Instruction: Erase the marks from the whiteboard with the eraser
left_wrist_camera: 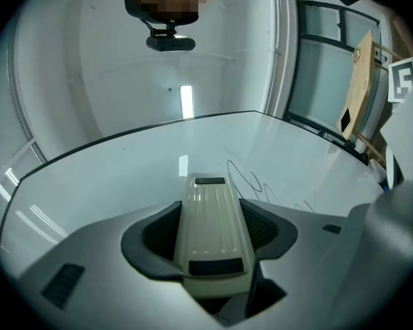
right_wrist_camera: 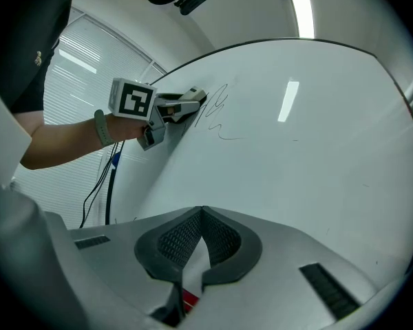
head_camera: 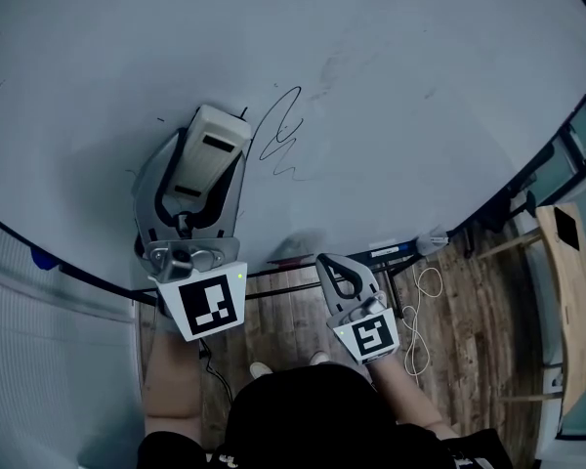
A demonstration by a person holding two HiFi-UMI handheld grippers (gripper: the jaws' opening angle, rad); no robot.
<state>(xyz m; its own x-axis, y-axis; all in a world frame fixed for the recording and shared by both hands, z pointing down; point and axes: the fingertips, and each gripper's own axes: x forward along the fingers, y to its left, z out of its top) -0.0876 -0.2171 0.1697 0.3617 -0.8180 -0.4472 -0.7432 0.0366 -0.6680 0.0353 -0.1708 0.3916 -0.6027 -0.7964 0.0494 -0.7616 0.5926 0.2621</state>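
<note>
Whiteboard (head_camera: 420, 76): a wide pale surface that fills most of the head view, with a dark frame along its near edge.
Marks (head_camera: 283, 135): one thin black scribble, a tall loop with a wavy tail trailing off to the right, plus a few faint specks scattered elsewhere on the board.
Eraser (head_camera: 218, 137): a cream-coloured block with a ribbed back and a dark patch at each end. It sits lengthwise in the left tongs with its far end sticking out past them. It is just left of the scribble, and no view shows for certain whether its edge overlaps the loop.
Left gripper (head_camera: 203, 179): held up at the board, its dark pads clamped on the two long sides of the eraser. The marker cube faces the head camera.
Right gripper (right_wrist_camera: 201, 236): low and to the right, near the board's near edge and well apart from the scribble. Its jaws are pressed together with nothing between them.
Left forearm (right_wrist_camera: 62, 139): bare, with a band at the wrist, reaching in from the left in the right gripper view.
Floor (head_camera: 469, 311): wooden planks, with a looped white cable (head_camera: 425, 296) lying on it.
Wooden panel (head_camera: 568, 281): stands at the far right.
</note>
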